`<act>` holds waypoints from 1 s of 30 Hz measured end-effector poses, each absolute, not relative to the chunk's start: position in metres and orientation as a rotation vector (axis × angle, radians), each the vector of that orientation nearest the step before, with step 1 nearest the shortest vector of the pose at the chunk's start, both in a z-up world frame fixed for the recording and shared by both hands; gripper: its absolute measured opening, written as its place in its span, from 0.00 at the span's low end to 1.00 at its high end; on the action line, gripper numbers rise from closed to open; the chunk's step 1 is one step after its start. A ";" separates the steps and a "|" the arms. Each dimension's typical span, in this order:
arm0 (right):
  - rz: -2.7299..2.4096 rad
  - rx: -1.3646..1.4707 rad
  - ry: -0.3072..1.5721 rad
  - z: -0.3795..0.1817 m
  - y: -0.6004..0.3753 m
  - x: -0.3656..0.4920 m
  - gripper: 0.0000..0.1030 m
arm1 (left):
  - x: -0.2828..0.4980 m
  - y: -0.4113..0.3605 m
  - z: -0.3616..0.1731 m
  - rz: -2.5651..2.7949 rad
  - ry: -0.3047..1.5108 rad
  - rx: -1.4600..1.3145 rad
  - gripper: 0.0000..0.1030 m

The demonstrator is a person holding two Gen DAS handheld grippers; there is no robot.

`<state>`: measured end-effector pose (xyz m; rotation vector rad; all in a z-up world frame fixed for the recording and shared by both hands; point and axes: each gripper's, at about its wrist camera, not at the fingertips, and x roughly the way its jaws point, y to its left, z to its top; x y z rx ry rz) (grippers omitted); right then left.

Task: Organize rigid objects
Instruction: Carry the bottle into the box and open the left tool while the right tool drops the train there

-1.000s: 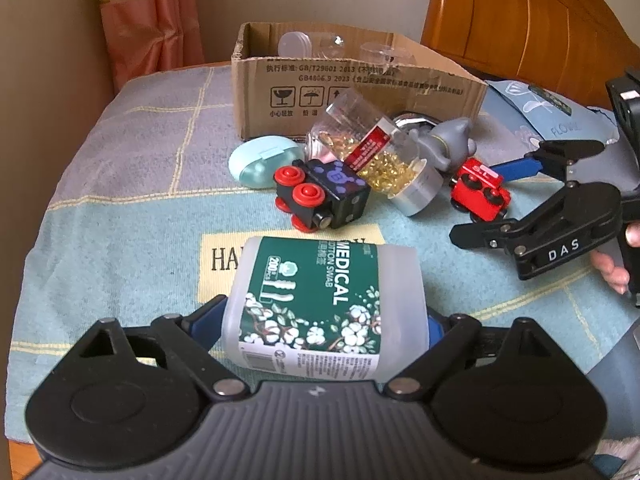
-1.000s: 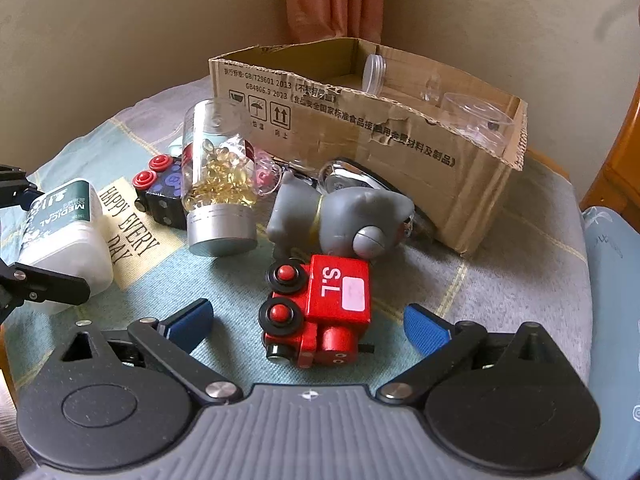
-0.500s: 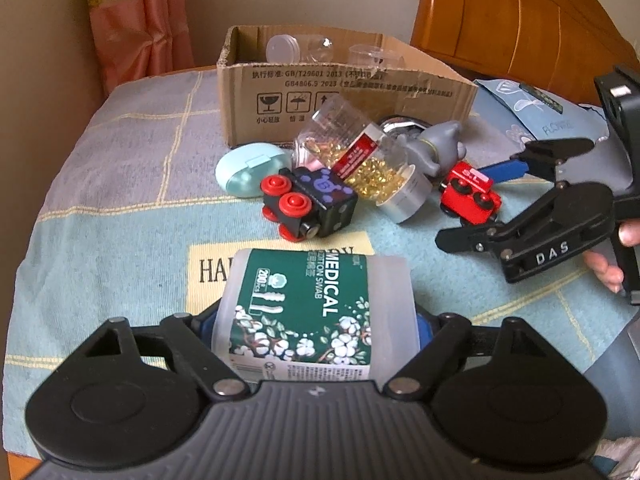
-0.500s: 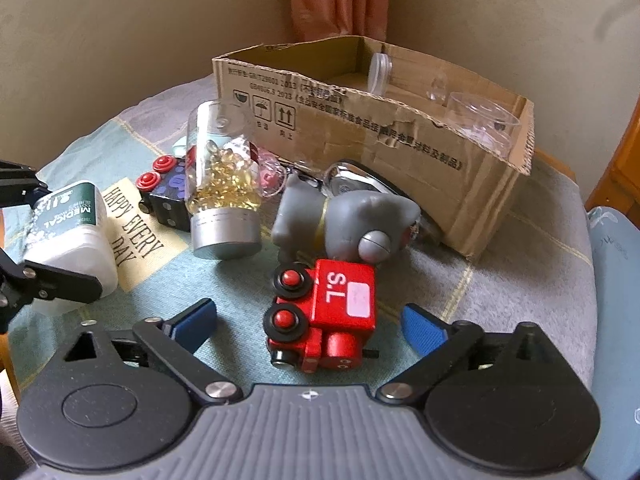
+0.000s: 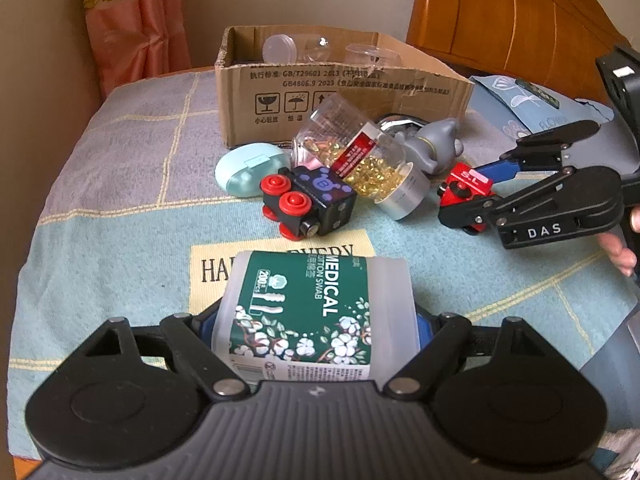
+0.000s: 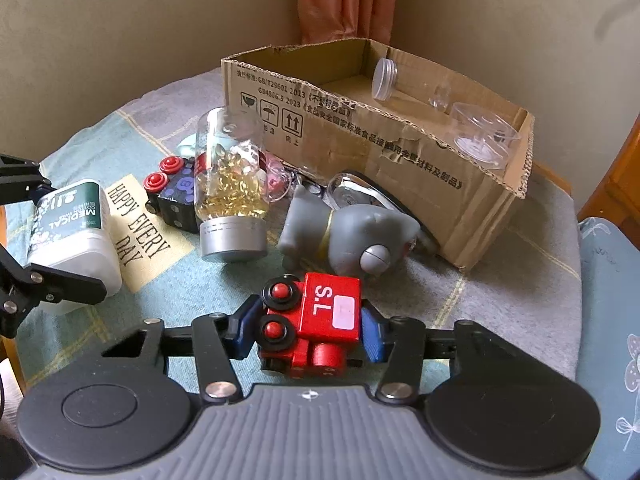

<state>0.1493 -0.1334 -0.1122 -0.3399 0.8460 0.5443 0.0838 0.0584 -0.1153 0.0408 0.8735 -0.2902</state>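
Left wrist view
- Left gripper (image 5: 316, 320): jaws part-way open, blue pads pressed on both sides of the cotton swab tub (image 5: 312, 316); tub lies on its side between the fingers, at 6 o'clock in this view, its far end over the "HAPPY EVERY DAY" patch (image 5: 276, 260) of the checked cloth (image 5: 120, 200).
- Right gripper (image 5: 466, 200): at 3 o'clock, fingers either side of the red toy train (image 5: 466, 184); a hand (image 5: 624, 248) shows behind it at the frame edge.
- Only here: mint-green case (image 5: 248, 170) at 11 o'clock of the tub, in front of the cardboard box (image 5: 340, 92); wooden headboard (image 5: 512, 20) at 1 o'clock.
- Middle: black toy wagon (image 5: 308, 208) with red wheels, tipped capsule bottle (image 5: 360, 160), grey figurine (image 5: 436, 148).

Right wrist view
- Right gripper (image 6: 308, 330): jaws drawn in, blue pads touching both flanks of the red toy train (image 6: 316, 320), which sits at 6 o'clock between the fingers.
- Left gripper (image 6: 40, 236): at 9 o'clock, around the cotton swab tub (image 6: 72, 236).
- Only here: inside of the cardboard box (image 6: 360, 136), holding a ribbed-lid jar (image 6: 384, 80) and clear plastic cup (image 6: 484, 140); chrome object (image 6: 360, 196) behind the grey figurine (image 6: 348, 232).
- Capsule bottle (image 6: 232, 192): at 11 o'clock of the train.
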 end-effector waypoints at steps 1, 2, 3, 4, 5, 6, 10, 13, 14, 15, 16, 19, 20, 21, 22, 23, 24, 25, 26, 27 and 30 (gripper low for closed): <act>0.546 -0.340 0.850 -0.111 -0.133 0.149 0.54 | 0.084 0.059 -0.114 -0.295 0.875 0.045 0.81; 0.549 -0.342 0.857 -0.110 -0.133 0.149 0.54 | 0.084 0.059 -0.112 -0.301 0.879 0.050 0.81; 0.553 -0.343 0.860 -0.108 -0.133 0.148 0.54 | 0.084 0.060 -0.111 -0.307 0.883 0.058 0.81; 0.557 -0.345 0.860 -0.105 -0.134 0.148 0.54 | 0.084 0.060 -0.109 -0.313 0.887 0.067 0.81; 0.560 -0.348 0.859 -0.102 -0.133 0.147 0.54 | 0.084 0.060 -0.105 -0.320 0.887 0.079 0.81; 0.563 -0.350 0.859 -0.099 -0.133 0.146 0.54 | 0.084 0.061 -0.102 -0.327 0.885 0.095 0.81; 0.575 -0.338 0.850 -0.083 -0.136 0.144 0.54 | 0.087 0.062 -0.085 -0.349 0.870 0.157 0.81; 0.580 -0.334 0.836 -0.069 -0.137 0.145 0.54 | 0.094 0.065 -0.068 -0.372 0.862 0.168 0.81; 0.581 -0.336 0.828 -0.063 -0.136 0.145 0.54 | 0.097 0.065 -0.062 -0.376 0.858 0.173 0.81; 0.580 -0.339 0.816 -0.057 -0.136 0.145 0.54 | 0.102 0.065 -0.055 -0.378 0.851 0.180 0.81; 0.580 -0.344 0.804 -0.051 -0.135 0.145 0.54 | 0.107 0.065 -0.048 -0.382 0.840 0.188 0.81; 0.570 -0.345 0.773 -0.035 -0.134 0.150 0.54 | 0.125 0.062 -0.029 -0.395 0.812 0.207 0.81; 0.565 -0.341 0.767 -0.031 -0.133 0.153 0.54 | 0.133 0.060 -0.023 -0.393 0.800 0.215 0.81; 0.560 -0.337 0.757 -0.026 -0.132 0.156 0.54 | 0.141 0.058 -0.017 -0.390 0.787 0.228 0.81; 0.556 -0.334 0.749 -0.021 -0.132 0.159 0.54 | 0.150 0.055 -0.012 -0.388 0.774 0.244 0.81; 0.551 -0.330 0.740 -0.017 -0.132 0.161 0.54 | 0.159 0.053 -0.007 -0.382 0.762 0.256 0.81; 0.548 -0.327 0.731 -0.013 -0.131 0.164 0.54 | 0.169 0.050 -0.002 -0.376 0.755 0.265 0.81; 0.547 -0.325 0.723 -0.010 -0.131 0.168 0.54 | 0.179 0.048 0.002 -0.374 0.749 0.266 0.81; 0.544 -0.326 0.716 -0.006 -0.129 0.169 0.54 | 0.189 0.046 0.007 -0.370 0.745 0.258 0.81; 0.540 -0.328 0.711 -0.004 -0.128 0.172 0.54 | 0.199 0.045 0.011 -0.371 0.745 0.248 0.81; 0.526 -0.325 0.706 0.002 -0.126 0.182 0.54 | 0.225 0.039 0.016 -0.363 0.744 0.231 0.81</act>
